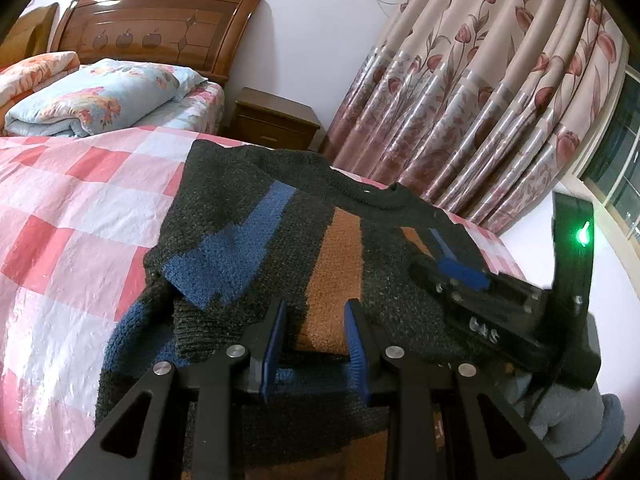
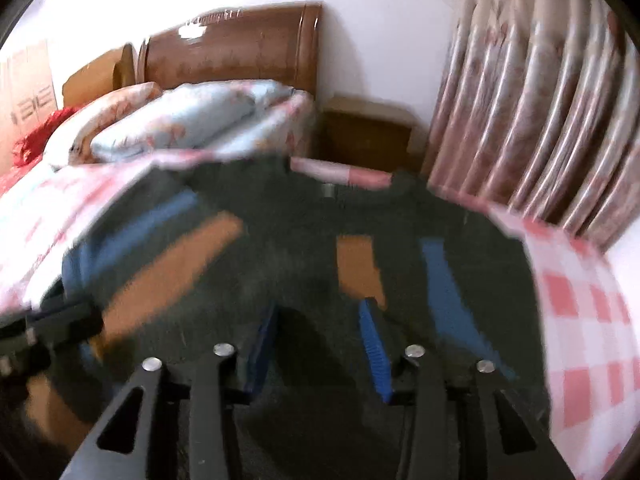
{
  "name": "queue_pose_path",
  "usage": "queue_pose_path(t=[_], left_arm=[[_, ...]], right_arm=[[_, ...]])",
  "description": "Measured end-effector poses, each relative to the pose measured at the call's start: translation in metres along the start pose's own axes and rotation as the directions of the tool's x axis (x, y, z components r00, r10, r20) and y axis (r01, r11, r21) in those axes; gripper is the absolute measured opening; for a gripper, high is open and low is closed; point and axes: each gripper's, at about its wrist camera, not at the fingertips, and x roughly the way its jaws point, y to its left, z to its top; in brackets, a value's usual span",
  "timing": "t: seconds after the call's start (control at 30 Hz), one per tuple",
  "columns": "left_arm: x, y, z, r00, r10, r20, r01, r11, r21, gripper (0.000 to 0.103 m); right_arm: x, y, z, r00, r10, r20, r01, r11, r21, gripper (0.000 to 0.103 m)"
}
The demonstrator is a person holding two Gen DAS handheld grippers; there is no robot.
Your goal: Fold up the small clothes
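Your left tool [image 1: 316, 316] sits low over the sweater [image 1: 332, 256], its black linkage arms and silver pivot pins filling the bottom of the left wrist view, and its two blue ribbed pads [image 1: 356, 344] stand apart with orange knit showing in the gap; nothing is pinched between them. Off to your right in that same view, your right tool [image 1: 460, 270] reaches in over the garment's right shoulder, a green light glowing on its black housing; from here you cannot tell how its fingers stand. Its own camera is smeared with motion blur, yet there your right tool [image 2: 320, 320] shows its blue pads spread wide with dark knit between and below them, gripping nothing. Your sweater is a chunky, fuzzy knit, charcoal with blue and orange blocks, lying flat on the bed's pink-and-white checked cover [image 1: 68, 216], ribbed collar toward the curtain [image 1: 492, 92]. Its left sleeve is folded across the chest. Beyond it lie a folded floral quilt [image 1: 96, 96], a glossy carved wooden headboard [image 1: 156, 28] and a wooden nightstand [image 1: 276, 120].
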Motion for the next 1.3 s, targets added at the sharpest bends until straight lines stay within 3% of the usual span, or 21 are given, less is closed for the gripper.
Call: queue_pose_path(t=[0.07,0.2,0.3,0.53,0.67,0.8,0.93,1.0,1.03,1.07,1.1,1.23,1.3], left_arm=[[0.001,0.000,0.000,1.000,0.002,0.000,-0.002,1.000,0.002,0.030],[0.001,0.000,0.000,1.000,0.002,0.000,-0.002,1.000,0.002,0.030],[0.001,0.000,0.000,1.000,0.003,0.000,-0.003,1.000,0.002,0.030],[0.004,-0.002,0.001,1.000,0.022,-0.002,-0.022,1.000,0.019,0.030],[0.007,-0.017,0.000,0.994,0.107,-0.008,-0.105,0.990,0.099,0.030],[0.014,-0.038,0.010,0.979,0.204,-0.012,-0.196,0.952,0.234,0.030],[0.024,-0.035,0.041,0.961,0.274,0.027,-0.272,0.930,0.248,0.031],[0.044,-0.016,0.055,0.943,0.332,-0.008,-0.323,0.922,0.215,0.031],[0.053,-0.006,0.057,0.945,0.323,-0.044,-0.310,0.932,0.189,0.031],[0.054,0.003,0.057,0.964,0.266,-0.017,-0.258,0.949,0.181,0.031],[0.054,0.006,0.057,0.969,0.248,-0.024,-0.240,0.955,0.176,0.031],[0.036,0.004,0.050,0.965,0.262,-0.003,-0.258,0.953,0.160,0.031],[0.007,-0.007,0.033,0.974,0.224,0.042,-0.228,0.964,0.140,0.031]], right_arm=[[-0.008,-0.009,-0.002,1.000,-0.023,-0.019,0.023,1.000,0.007,0.103],[-0.046,-0.024,-0.021,0.998,-0.036,0.042,0.034,0.998,0.049,0.103],[-0.044,-0.025,-0.046,0.998,-0.057,-0.027,0.056,0.998,-0.016,0.103],[-0.049,-0.035,-0.056,0.997,-0.081,-0.020,0.081,0.997,0.011,0.103],[-0.046,-0.036,-0.055,0.997,-0.072,-0.020,0.072,0.997,0.021,0.103],[-0.044,-0.037,-0.055,0.997,-0.075,-0.021,0.075,0.997,0.019,0.103],[-0.044,-0.036,-0.055,0.997,-0.072,-0.020,0.073,0.997,0.021,0.103],[-0.045,-0.036,-0.055,0.997,-0.072,-0.021,0.073,0.997,0.022,0.103],[-0.045,-0.037,-0.055,0.997,-0.071,-0.021,0.072,0.997,0.022,0.103],[-0.044,-0.037,-0.055,0.997,-0.070,-0.021,0.070,0.997,0.023,0.103],[-0.045,-0.037,-0.055,0.997,-0.069,-0.020,0.070,0.997,0.024,0.103],[-0.045,-0.037,-0.056,0.998,-0.060,-0.021,0.060,0.998,0.034,0.103],[-0.045,-0.037,-0.056,0.998,-0.059,-0.021,0.060,0.998,0.034,0.103]])
